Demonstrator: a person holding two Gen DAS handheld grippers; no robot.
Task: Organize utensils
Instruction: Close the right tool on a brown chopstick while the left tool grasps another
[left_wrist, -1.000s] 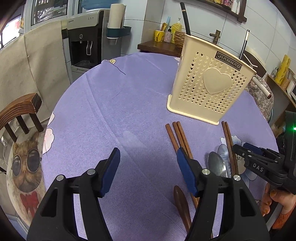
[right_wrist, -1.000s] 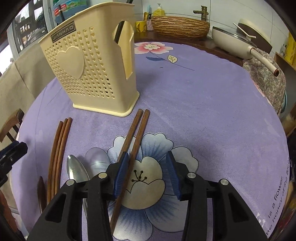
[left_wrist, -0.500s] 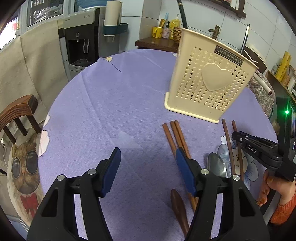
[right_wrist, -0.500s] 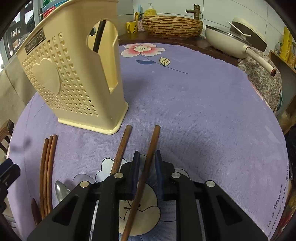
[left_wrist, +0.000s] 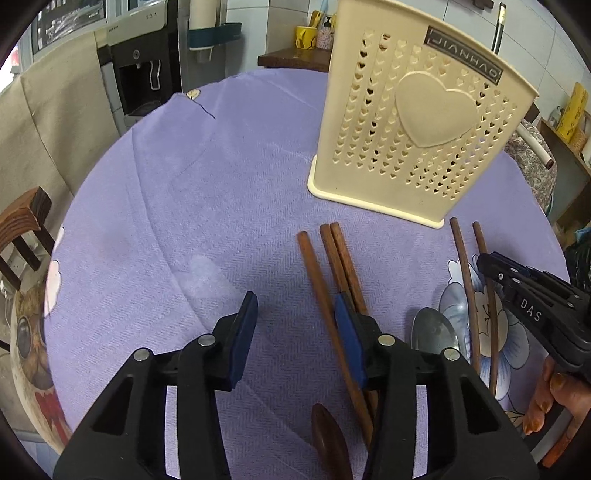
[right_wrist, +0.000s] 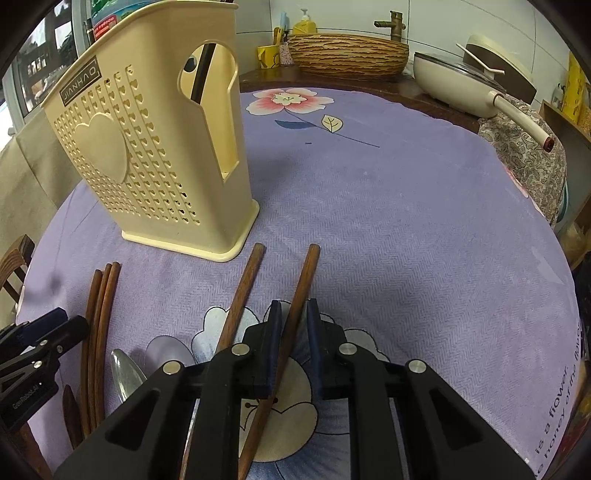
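**A:** Wooden chopstick (right_wrist: 295, 314) is pinched in the right claw (right_wrist: 291, 347), pads pressed on its shaft. It's the right one of a pair lying just in front of the cream holder (right_wrist: 159, 155). The other chopstick (right_wrist: 240, 299) is loose beside it.

**B:** Left claw (left_wrist: 295, 339)?

**A:** Its jaws have just been closing, but they're spread with nothing gripped. One chopstick of the trio (left_wrist: 325, 291) in front of the holder runs between the pads, no contact that I can see. Metal spoon (left_wrist: 434, 330) lies between the two groups.

**B:** Step?

**A:** Pickup, I'd say. Next: lift the pinched stick, tip it upright, drop it into the holder's top. Watch for it pivoting in the pads.
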